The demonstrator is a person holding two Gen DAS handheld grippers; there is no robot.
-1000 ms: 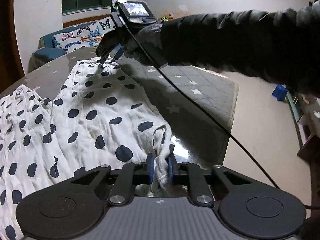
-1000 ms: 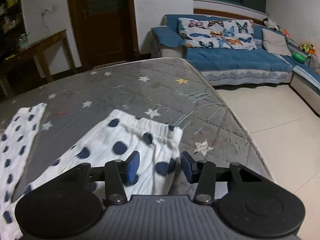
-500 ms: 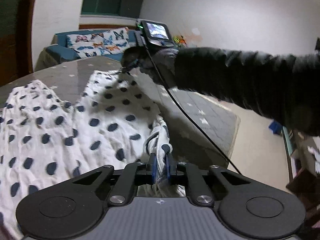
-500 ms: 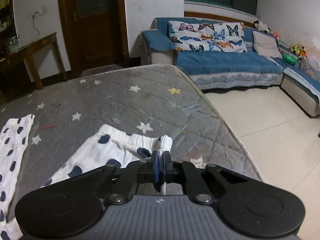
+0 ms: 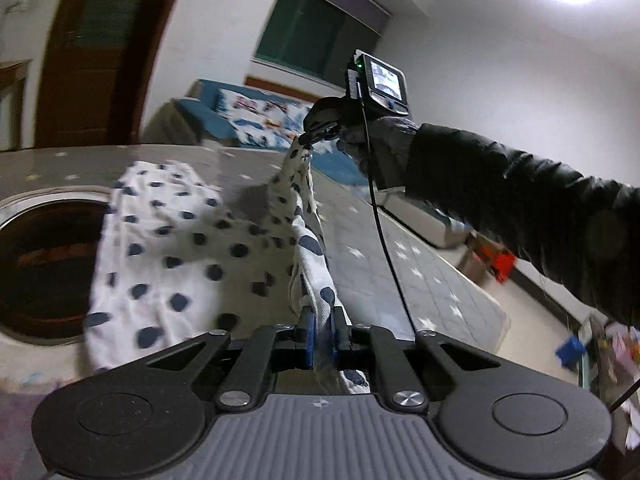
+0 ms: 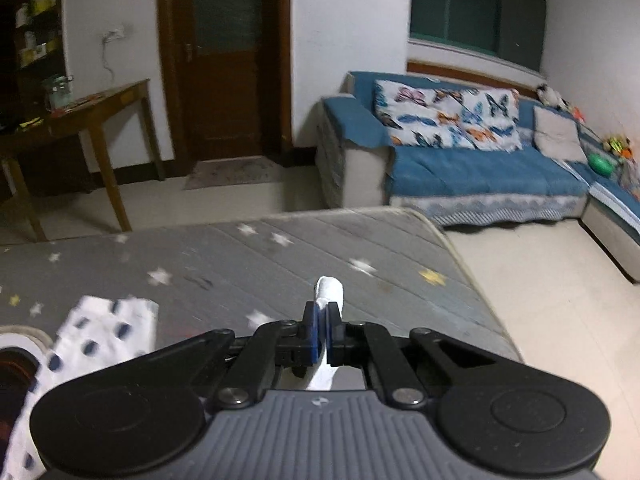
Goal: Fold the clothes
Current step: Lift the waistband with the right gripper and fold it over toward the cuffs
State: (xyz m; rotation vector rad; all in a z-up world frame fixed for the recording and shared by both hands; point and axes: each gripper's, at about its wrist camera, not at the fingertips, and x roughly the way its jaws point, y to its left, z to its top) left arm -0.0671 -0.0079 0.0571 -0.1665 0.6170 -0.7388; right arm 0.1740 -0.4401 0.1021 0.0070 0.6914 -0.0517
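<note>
A white garment with dark polka dots (image 5: pixel 188 248) hangs lifted above the grey star-patterned mattress (image 5: pixel 376 264). My left gripper (image 5: pixel 323 334) is shut on one edge of it. My right gripper (image 5: pixel 320 136) is shut on the far end, so the fabric edge stretches between the two. In the right wrist view the right gripper (image 6: pixel 322 330) pinches a small white bit of cloth (image 6: pixel 329 290), and part of the garment (image 6: pixel 96 332) trails at the lower left over the mattress (image 6: pixel 280 264).
A blue sofa with butterfly cushions (image 6: pixel 460 148) stands beyond the mattress. A wooden table (image 6: pixel 80 120) and a dark door (image 6: pixel 224 64) are at the far left. A round dark opening (image 5: pixel 40 268) shows at the left. Tiled floor (image 6: pixel 540 280) lies to the right.
Both grippers have risen and lifted the garment off the mattress. The right gripper, open a second ago, is shut on the cloth. The left stayed shut.
</note>
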